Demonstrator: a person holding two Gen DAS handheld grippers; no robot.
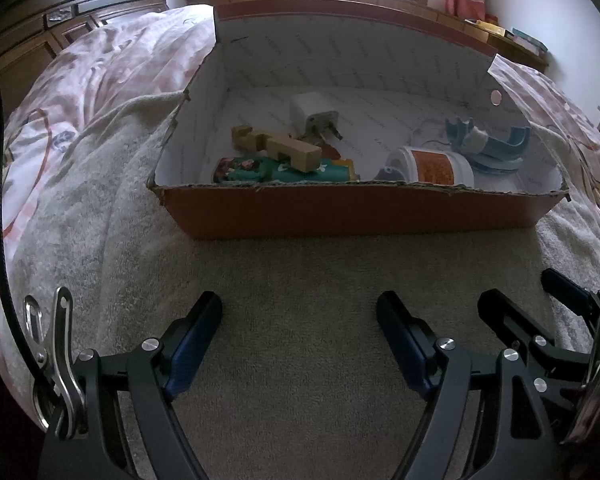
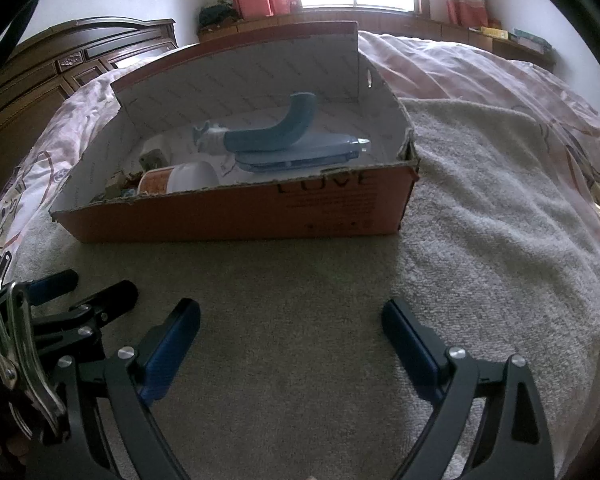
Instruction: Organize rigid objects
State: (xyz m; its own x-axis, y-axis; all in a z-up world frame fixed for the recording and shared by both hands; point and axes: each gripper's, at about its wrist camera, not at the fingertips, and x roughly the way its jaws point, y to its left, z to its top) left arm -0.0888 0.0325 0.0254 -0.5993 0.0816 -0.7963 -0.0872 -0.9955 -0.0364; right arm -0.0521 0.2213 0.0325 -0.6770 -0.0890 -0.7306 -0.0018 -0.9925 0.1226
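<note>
Inspection finds the sorting apparently complete or nearly so. The cardboard box (image 1: 356, 216) sits on a towel (image 1: 300, 288) spread over the bed and holds every rigid object in sight: a white charger plug (image 1: 312, 114), a wooden block (image 1: 278, 148), a green printed pack (image 1: 260, 170), a white jar (image 1: 432, 166) lying on its side, and a blue curved holder (image 1: 488, 148). No loose item remains on the towel in either view. The left claw (image 1: 300, 316) and right claw (image 2: 290, 320) both stand wide and empty, hovering over the towel short of the box. Only the left view shows the block and pack clearly; only the right view shows the lettering on the box front.
</note>
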